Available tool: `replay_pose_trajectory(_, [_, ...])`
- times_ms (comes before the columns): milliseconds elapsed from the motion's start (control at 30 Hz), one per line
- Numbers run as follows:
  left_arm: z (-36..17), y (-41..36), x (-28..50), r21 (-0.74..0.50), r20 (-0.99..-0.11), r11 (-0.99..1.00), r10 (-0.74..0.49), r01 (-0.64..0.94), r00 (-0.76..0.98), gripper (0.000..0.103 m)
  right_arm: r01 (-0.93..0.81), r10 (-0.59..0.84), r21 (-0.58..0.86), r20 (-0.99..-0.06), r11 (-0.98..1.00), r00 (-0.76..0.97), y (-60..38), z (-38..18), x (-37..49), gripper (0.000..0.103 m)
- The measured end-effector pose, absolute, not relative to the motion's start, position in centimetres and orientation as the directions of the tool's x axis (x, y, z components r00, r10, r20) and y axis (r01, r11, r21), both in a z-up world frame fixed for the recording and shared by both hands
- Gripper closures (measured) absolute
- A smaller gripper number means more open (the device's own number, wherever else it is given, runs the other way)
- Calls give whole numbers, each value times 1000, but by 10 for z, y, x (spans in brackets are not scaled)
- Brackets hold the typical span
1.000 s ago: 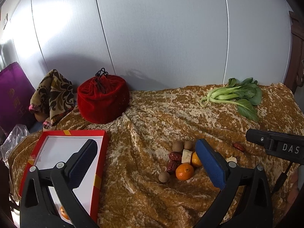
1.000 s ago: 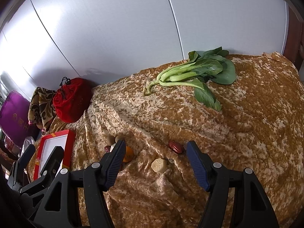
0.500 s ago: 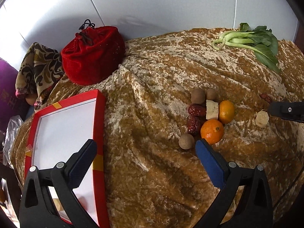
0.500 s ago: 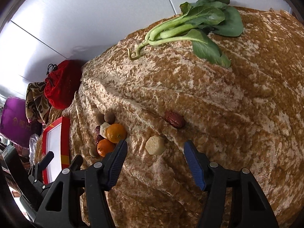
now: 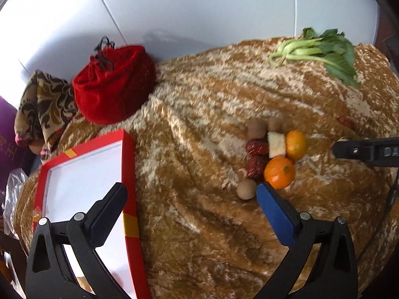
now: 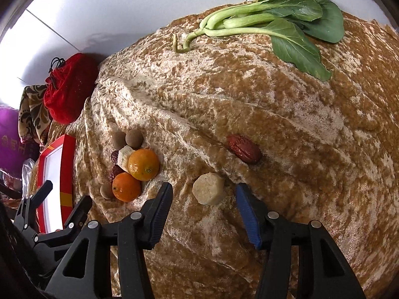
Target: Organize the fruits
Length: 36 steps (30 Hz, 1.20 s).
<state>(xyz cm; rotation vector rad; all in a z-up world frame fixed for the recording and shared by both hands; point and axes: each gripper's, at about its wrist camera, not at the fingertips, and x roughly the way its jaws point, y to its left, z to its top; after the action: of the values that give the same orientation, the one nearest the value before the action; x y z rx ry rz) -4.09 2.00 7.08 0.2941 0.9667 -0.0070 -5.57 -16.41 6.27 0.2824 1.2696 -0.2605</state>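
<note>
At the left edge of the cloth (image 5: 199,224) lies the red tray (image 5: 128,174), its white floor mostly bare; the left gripper (image 5: 189,199) hangs with jaws wide and empty, one finger over the tray and the other just beside the front orange (image 5: 279,172); near the middle of the cloth sits the pile: two oranges, dates (image 5: 256,147), a white chunk (image 5: 276,144) and brown round fruits (image 5: 246,189), all touching or nearly so; further right the right gripper (image 6: 203,200) is also wide and empty, and the pale piece (image 6: 209,191) lies between its fingertips, with a single date (image 6: 244,148) just beyond it; the greens (image 6: 274,17) rest at the far right corner. I judge the step is to take the pale piece; lower straight so both pads meet its sides, close gently because it looks soft, and lift without dragging the loose cloth.
</note>
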Motion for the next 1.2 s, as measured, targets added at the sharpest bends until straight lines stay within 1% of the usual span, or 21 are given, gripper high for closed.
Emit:
replay_pose_trajectory(167, [90, 8, -51, 260, -756, 954, 103, 152, 646, 0, 337, -38, 63, -958, 939, 285, -163, 66, -56, 49])
replay_pose_trajectory(367, [89, 3, -50, 268, -761, 951, 109, 156, 640, 0, 328, -35, 61, -960, 943, 279, -162, 65, -56, 49])
replay_pose_trajectory(567, [84, -4, -52, 322, -753, 934, 154, 153, 639, 0, 333, -29, 65, -962, 941, 272, -164, 61, -55, 49])
replay_pose_trajectory(733, [94, -13, -62, 354, -717, 925, 171, 142, 676, 0, 336, -23, 73, -961, 939, 275, -164, 63, -57, 49])
replay_pose_trajectory(833, [107, -16, -69, 357, -680, 924, 159, 134, 716, 0, 334, -21, 77, -960, 939, 280, -165, 66, -58, 49])
replay_pose_trajectory(900, [110, -18, -70, 353, -675, 925, 147, 141, 723, 0, 331, -22, 76, -960, 941, 281, -164, 66, -59, 49])
replay_pose_trajectory(967, [104, -17, -65, 340, -700, 927, 135, 161, 701, 0, 329, -18, 76, -961, 941, 276, -164, 65, -59, 49])
replay_pose_trajectory(1067, [83, -7, -51, 305, -783, 937, 145, 170, 605, 0, 339, 16, 111, -962, 934, 271, -169, 65, -59, 49])
replay_pose_trajectory(1133, [68, 4, -42, 260, -838, 951, 135, 170, 528, 0, 350, 31, 129, -962, 928, 273, -173, 64, -60, 50])
replay_pose_trajectory(1200, [58, 11, -40, 233, -861, 961, 132, 150, 491, 0, 360, 40, 140, -961, 923, 272, -178, 65, -61, 52])
